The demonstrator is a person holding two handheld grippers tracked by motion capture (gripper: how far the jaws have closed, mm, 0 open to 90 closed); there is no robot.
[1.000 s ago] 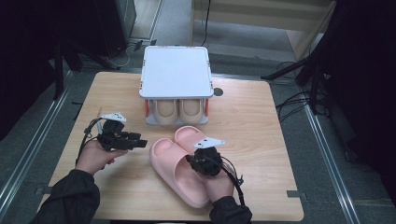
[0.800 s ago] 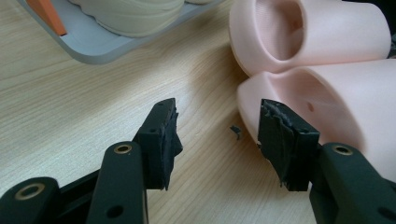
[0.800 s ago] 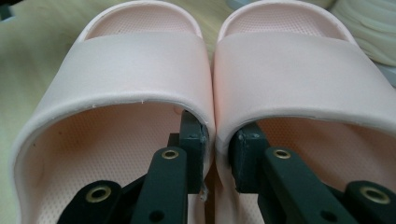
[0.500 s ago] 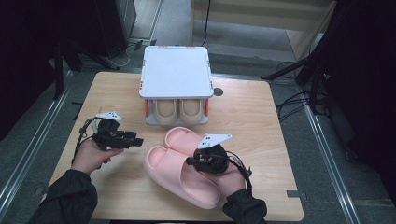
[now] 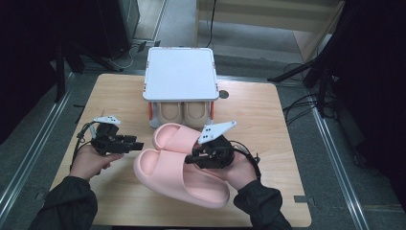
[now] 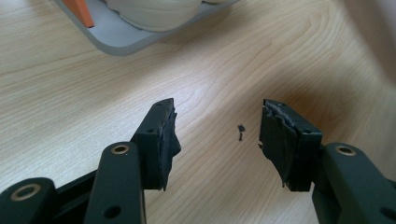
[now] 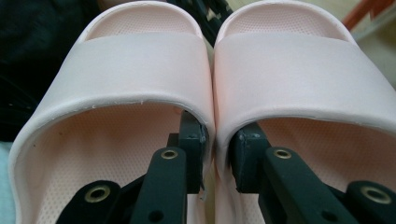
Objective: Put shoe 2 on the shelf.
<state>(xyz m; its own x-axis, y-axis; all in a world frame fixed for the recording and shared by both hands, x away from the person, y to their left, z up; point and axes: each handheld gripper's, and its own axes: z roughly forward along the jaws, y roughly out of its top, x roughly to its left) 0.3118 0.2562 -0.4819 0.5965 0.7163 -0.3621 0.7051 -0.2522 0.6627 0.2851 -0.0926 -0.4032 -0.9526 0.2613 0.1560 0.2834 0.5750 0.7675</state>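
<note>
The right gripper [image 5: 194,158] pinches a pair of pink slide sandals [image 5: 177,167] together by their adjoining inner walls: in the right gripper view one jaw sits inside each sandal, and the two walls are pressed side by side between the pads. In that view the two broad straps arch over the jaws, the left sandal [image 7: 116,74] and the right sandal [image 7: 308,70] touching along their inner edges. From the high view the pair lies across the middle of the wooden table [image 5: 268,115], toes pointing toward the person's left, just in front of a small shoe rack [image 5: 180,76] with a white top. A beige pair of shoes [image 5: 184,113] sits on the rack's lower shelf. The left gripper [image 5: 139,145] hovers to the left of the sandals, near their toes but apart from them. Its jaws stand spread with bare tabletop between them, holding nothing, as the left gripper view shows; the rack's grey base [image 6: 116,39] lies beyond it.
</note>
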